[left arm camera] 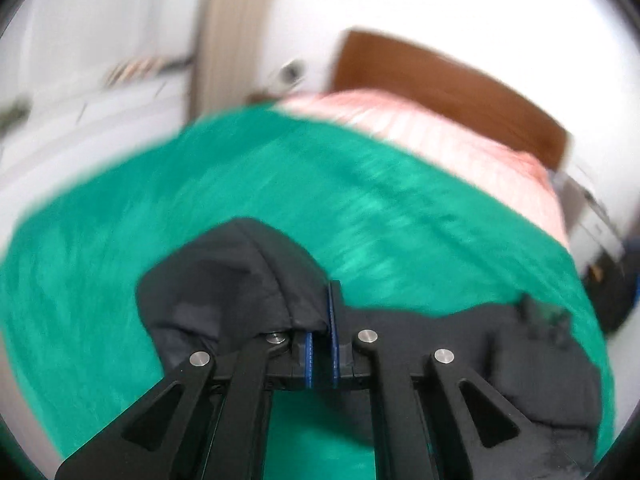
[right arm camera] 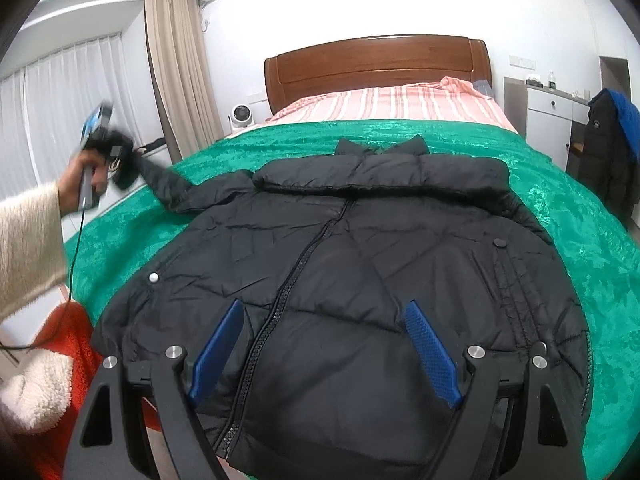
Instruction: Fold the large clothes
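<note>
A black puffer jacket (right arm camera: 360, 264) lies front up on a green bedspread (right arm camera: 580, 240), zipper down the middle, collar toward the headboard. My left gripper (left arm camera: 322, 320) is shut on the cuff of the jacket's left sleeve (left arm camera: 240, 280) and holds it up off the bed. In the right wrist view that gripper (right arm camera: 100, 140) is at the far left, with the sleeve (right arm camera: 168, 184) stretched out from the jacket. My right gripper (right arm camera: 324, 328) is open and empty above the jacket's lower front. The left wrist view is motion-blurred.
A wooden headboard (right arm camera: 376, 60) and a pink striped sheet (right arm camera: 392, 100) lie beyond the bedspread. A white cabinet (right arm camera: 548, 120) and a hanging dark coat (right arm camera: 612, 152) stand at the right. Curtains (right arm camera: 176, 60) and a small fan (right arm camera: 242, 116) are at the left.
</note>
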`<state>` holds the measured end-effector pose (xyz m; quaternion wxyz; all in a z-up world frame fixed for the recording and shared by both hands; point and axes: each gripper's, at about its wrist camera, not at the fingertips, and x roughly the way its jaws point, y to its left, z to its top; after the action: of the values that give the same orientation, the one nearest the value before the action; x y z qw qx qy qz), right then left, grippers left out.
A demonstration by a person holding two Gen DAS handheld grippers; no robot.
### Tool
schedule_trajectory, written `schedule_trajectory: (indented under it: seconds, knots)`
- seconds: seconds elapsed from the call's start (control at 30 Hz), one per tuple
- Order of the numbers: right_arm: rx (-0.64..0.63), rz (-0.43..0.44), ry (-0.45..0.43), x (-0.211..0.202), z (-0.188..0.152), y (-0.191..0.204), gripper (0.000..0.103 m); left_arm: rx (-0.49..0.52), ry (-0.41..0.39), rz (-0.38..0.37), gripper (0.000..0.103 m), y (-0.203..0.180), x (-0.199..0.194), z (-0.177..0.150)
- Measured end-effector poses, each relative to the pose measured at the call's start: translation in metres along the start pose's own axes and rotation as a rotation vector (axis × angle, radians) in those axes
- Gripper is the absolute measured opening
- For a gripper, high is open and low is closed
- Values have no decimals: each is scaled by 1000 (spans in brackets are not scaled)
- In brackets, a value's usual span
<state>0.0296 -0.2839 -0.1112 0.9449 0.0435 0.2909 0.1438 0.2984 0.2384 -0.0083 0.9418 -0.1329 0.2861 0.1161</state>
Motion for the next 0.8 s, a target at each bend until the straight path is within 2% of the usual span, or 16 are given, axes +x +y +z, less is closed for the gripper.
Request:
schedule_trajectory:
  seconds: [0.1,0.17,0.23,0.33,0.37,0.43,0.47,0.5,0.57,0.6,0.63,0.73,0.8]
  knots:
    - [8,4,-13,-4,-1,-3,83,190,-91,-78,6,-92,-36,22]
    - [14,-2,-19,-7,-1,-7,83,326,-150,-148,6,-163,-61,19]
    - [24,-11,-28,-10,-1,-11,83,434,-181,-218,6,-222,-78,3]
    - [50,-20,-38,-15,-3,-20,83,617,-185,-293,6,-307,-84,-44]
    - [55,-22,-39,-16,-3,-22,83,687,-168,-310,11,-329,-81,-65]
    - [64,-22,-36,-17,-4,-26,83,884,-70,-321,24,-379,-62,-125]
    - [67,-22,-34,-17,-5,-28,83,968,-29,-294,56,-394,-53,-153]
    - [70,-22,-33,-17,-6,-29,83,1079,7,-242,80,-408,-40,-190]
    - [73,-17,-35,-19,-8,-31,83,1186,1,-218,81,-410,-38,-231]
    - [72,-15,-40,-21,-9,-31,83,1226,23,-223,81,-407,-36,-249]
    - [69,-16,-43,-22,-9,-31,83,1233,39,-228,81,-405,-35,-254]
    - [69,-15,-46,-22,-11,-34,83,1199,66,-225,82,-383,-40,-251]
    - [80,-12,-45,-19,-9,-38,83,1119,78,-227,88,-360,-47,-234]
